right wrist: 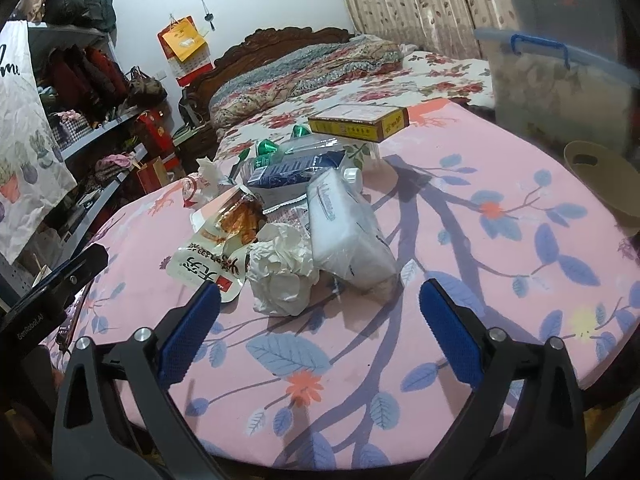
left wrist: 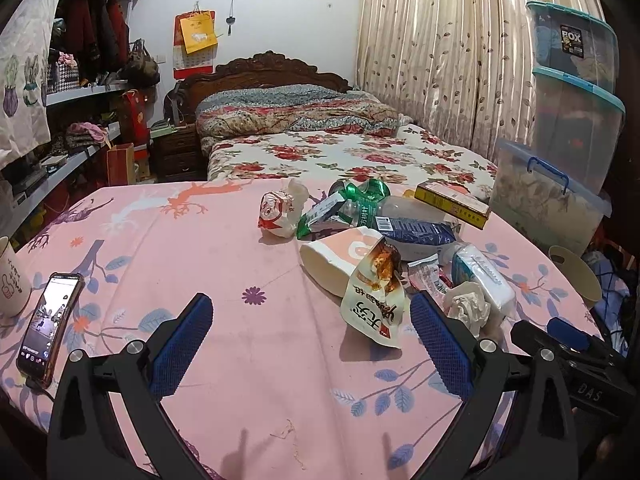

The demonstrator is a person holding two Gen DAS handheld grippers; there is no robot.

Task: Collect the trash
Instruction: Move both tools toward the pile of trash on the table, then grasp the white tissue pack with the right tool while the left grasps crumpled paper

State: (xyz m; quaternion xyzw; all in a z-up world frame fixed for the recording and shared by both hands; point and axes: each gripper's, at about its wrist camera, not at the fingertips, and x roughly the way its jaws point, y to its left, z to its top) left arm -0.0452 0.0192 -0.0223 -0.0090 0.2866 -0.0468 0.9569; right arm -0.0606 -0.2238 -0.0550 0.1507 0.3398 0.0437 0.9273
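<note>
Left gripper [left wrist: 310,334], right gripper [right wrist: 320,320]: black angular frames, silver screw heads, blue textured finger pads [left wrist: 182,350]. White "DAS" lettering.

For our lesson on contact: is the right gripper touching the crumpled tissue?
Apart. In the right wrist view, the gripper is open, and pink tablecloth shows between its fingertips and the crumpled tissue.

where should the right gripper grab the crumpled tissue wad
Take the crumpled tissue wad across its near, rounded lower lump, coming straight in low from the table edge with the right gripper. That side is free; the tissue pack leans against its right and the snack pouch lies at its left.
</note>
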